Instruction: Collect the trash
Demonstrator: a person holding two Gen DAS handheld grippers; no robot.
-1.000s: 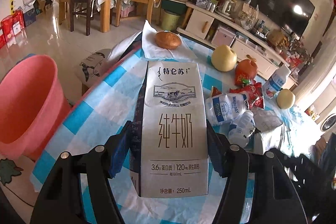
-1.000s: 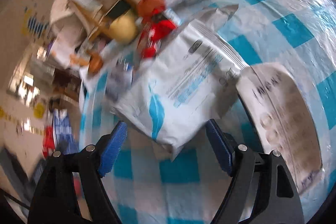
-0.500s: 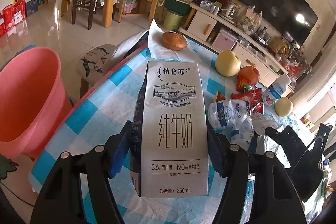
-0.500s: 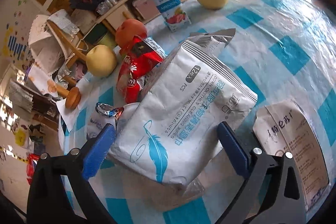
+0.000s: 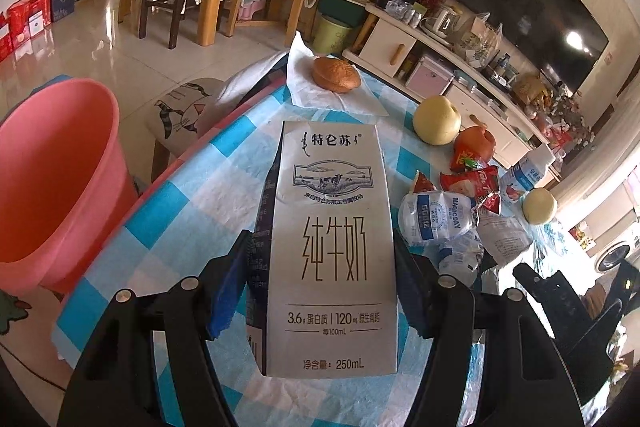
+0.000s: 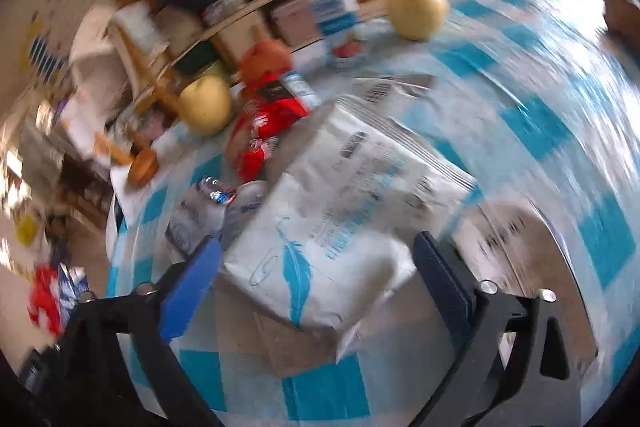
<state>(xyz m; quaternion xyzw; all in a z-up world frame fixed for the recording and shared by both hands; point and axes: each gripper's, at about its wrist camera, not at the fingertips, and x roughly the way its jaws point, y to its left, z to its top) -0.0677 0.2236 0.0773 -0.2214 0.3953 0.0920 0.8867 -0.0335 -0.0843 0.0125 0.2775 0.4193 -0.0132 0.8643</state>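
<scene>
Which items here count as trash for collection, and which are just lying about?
Job: milk carton held in left claw; white wipes pouch between open right claw; crumpled bottle; red wrapper; pink bucket.
Lying about: pears, bun, drink bottle.

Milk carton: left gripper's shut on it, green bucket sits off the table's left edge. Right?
Wrong on colour only. The bucket is pink, not green, as the left wrist view shows. The rest holds: the left gripper is shut on the milk carton, and the bucket sits off the table's left edge.
</scene>
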